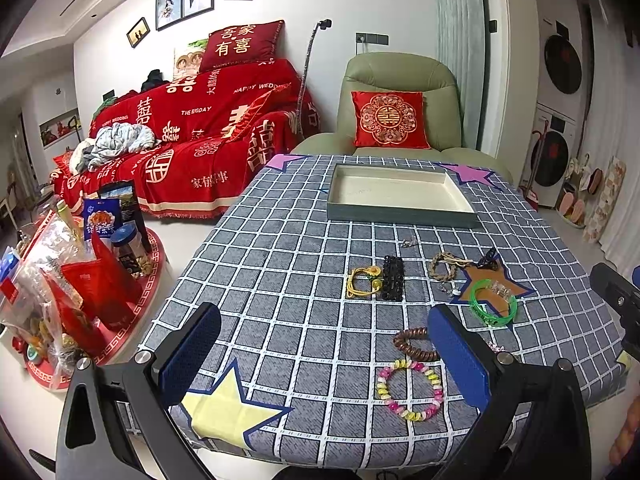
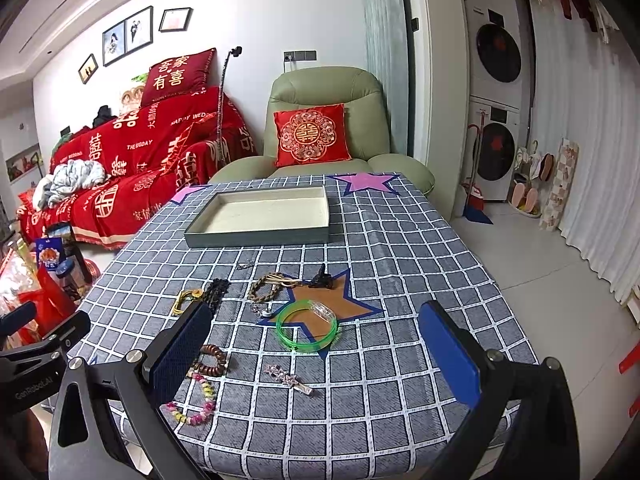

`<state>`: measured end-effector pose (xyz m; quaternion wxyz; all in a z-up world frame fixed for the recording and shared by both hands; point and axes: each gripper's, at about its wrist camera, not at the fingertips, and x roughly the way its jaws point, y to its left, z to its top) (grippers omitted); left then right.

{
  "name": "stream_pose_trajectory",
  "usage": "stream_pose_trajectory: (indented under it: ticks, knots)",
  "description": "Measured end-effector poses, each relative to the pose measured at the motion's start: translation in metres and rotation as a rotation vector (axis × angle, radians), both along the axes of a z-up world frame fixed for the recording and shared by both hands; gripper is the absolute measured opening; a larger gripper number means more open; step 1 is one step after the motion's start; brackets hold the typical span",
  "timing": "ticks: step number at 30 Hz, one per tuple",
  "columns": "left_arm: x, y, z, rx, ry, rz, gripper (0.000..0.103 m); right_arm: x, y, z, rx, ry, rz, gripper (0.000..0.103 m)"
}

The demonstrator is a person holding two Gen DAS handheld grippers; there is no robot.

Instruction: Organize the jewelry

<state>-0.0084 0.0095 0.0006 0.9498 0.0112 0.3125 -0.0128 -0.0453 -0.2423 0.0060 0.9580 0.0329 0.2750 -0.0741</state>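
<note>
An empty grey tray (image 1: 400,214) (image 2: 260,236) with a cream inside sits at the far end of the checked tablecloth. Jewelry lies loose nearer me: a green bangle (image 1: 493,305) (image 2: 307,325), a brown bead bracelet (image 1: 412,345) (image 2: 212,360), a pink-yellow bead bracelet (image 1: 410,390) (image 2: 196,400), a black bracelet (image 1: 392,278) (image 2: 216,292), a yellow cord piece (image 1: 362,280) (image 2: 186,298), a braided bracelet (image 1: 444,266) (image 2: 268,286), a black claw clip (image 1: 489,258) (image 2: 322,276) and a pink hair clip (image 2: 288,379). My left gripper (image 1: 324,360) and right gripper (image 2: 316,356) are open, empty, above the near table edge.
A green armchair (image 1: 396,80) with a red cushion stands behind the table. A red-covered sofa (image 1: 192,132) is at the left, and a round red tray of snacks (image 1: 72,280) stands beside the table. Washing machines (image 2: 496,120) stand at the right.
</note>
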Motion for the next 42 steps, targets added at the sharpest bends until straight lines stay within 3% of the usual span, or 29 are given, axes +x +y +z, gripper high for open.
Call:
stream_pose_trajectory:
  ticks: [42]
  knots:
    - [-0.0091,-0.0049,0.0090,-0.002,-0.014,0.005,0.103,-0.0084,0.0008,0.0057,0.000,-0.009,0.001,0.103]
